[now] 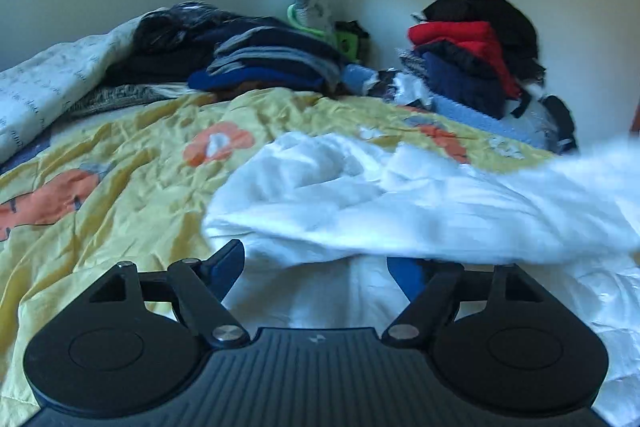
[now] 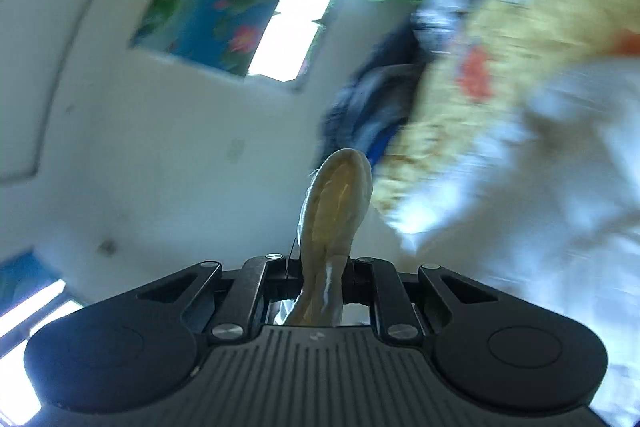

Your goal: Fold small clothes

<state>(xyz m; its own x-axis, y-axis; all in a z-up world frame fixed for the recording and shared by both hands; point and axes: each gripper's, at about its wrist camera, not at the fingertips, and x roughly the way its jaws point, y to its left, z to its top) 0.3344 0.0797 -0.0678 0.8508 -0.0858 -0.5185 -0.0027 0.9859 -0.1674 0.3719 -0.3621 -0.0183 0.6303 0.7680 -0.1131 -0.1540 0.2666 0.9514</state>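
Soft matt white cloth garment point(image 1: 400, 203), crinkled yellow quilt point(image 1: 132, 179)

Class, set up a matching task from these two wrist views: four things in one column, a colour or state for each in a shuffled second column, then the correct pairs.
Things
1. left gripper
2. right gripper
3. bedspread
4. folded garment in the pile by the wall

Colour or state
A. red
B. jaws apart over white cloth
C. yellow with orange flowers
D. jaws shut on pale cloth

Pairs: 1-B, 2-D, 3-C, 4-A
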